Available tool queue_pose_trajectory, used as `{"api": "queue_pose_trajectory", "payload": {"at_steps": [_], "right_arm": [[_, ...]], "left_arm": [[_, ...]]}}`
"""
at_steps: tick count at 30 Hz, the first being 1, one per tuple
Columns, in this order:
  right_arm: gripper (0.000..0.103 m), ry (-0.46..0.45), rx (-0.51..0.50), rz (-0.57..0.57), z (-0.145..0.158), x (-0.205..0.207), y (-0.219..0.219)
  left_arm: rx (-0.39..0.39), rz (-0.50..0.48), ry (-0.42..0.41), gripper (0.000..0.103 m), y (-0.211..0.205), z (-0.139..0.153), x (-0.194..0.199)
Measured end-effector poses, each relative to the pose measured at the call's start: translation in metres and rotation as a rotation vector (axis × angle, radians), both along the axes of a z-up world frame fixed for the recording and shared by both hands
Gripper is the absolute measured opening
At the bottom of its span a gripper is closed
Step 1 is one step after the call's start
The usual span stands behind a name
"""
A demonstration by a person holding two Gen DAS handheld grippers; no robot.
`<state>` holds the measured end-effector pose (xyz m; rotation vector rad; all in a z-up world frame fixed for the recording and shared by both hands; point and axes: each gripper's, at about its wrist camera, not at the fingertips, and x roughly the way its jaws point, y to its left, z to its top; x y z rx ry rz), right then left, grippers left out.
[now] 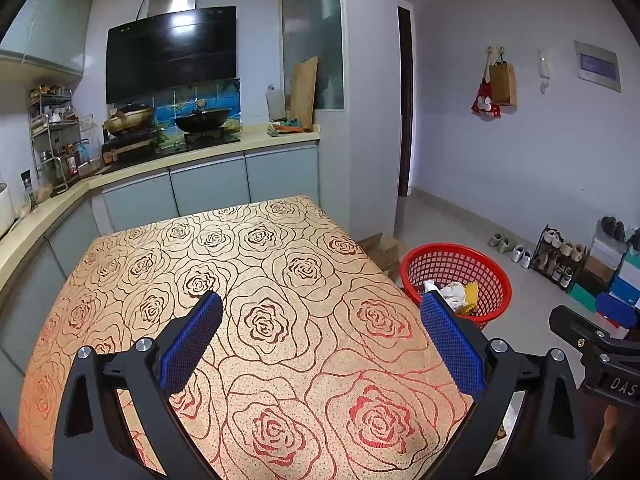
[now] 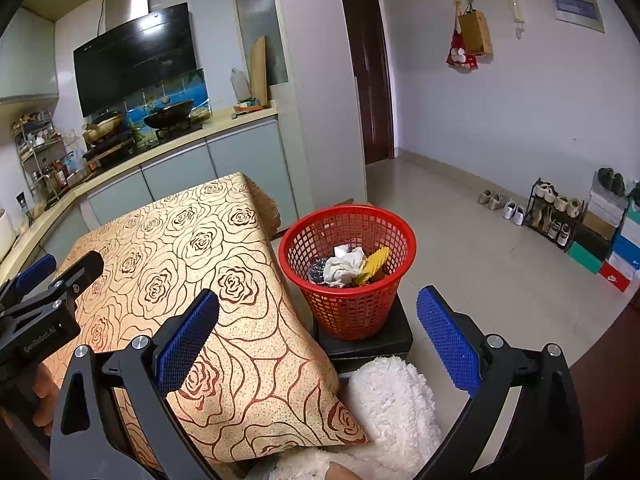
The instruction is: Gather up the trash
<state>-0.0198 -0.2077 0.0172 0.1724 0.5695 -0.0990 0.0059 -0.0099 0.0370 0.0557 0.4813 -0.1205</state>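
Note:
A red mesh basket stands on a dark block beside the table's right edge. Inside it lie a crumpled white tissue, a yellow ridged piece and something dark. The same basket shows at the right of the left wrist view. My left gripper hangs open over the rose-patterned tablecloth, nothing between its blue pads. My right gripper is open too, above the table's right corner with the basket just beyond it. No loose trash shows on the cloth.
A kitchen counter with a stove and woks runs behind the table. A fluffy white cushion lies below the right gripper. A shoe rack and stacked shoe boxes line the right wall; tiled floor lies between.

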Motion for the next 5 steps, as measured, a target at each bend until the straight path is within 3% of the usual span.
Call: {"api": "queue_pose_trajectory", "payload": {"at_steps": [5], "right_arm": [[0.096, -0.001, -0.001, 0.001, 0.0001, -0.0003, -0.0003]], "left_arm": [[-0.012, -0.002, 0.01, 0.096, 0.0009, -0.0001, 0.0015]]}}
